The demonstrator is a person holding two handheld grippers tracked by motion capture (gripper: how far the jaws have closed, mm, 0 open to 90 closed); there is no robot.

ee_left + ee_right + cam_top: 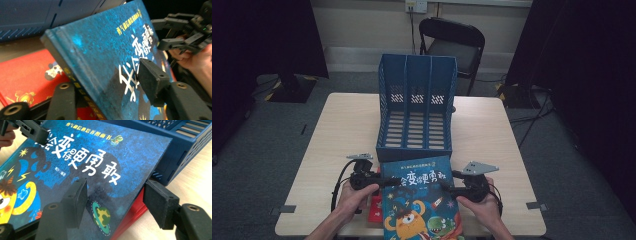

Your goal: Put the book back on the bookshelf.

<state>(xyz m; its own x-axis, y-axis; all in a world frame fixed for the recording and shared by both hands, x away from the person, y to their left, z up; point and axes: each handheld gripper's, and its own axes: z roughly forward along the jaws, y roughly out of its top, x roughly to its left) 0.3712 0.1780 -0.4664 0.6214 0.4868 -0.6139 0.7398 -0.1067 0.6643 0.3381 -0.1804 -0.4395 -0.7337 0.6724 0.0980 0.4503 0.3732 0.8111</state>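
Lifting has just started: the dark blue hardcover picture book (pixel 421 200) with white lettering and cartoon monsters lies at the near edge of the light wooden table (pixel 337 130), on top of a red book (pixel 376 209), and its far-left corner is tipped up. The left gripper (pixel 388 182) has its jaws clamped on the left spine edge, one pad on the cover and one beneath. The right gripper (pixel 447 187) straddles the right edge; one pad rests on the cover, the other stands just off the edge, so that grip looks unfinished. Ahead, by my judgement, lie raising the book and standing it in the blue plastic three-slot file rack (pixel 416 107) just beyond, whose slots are all empty. Counted: two books, one rack, two grippers, one black folding chair (pixel 452 45) far behind.
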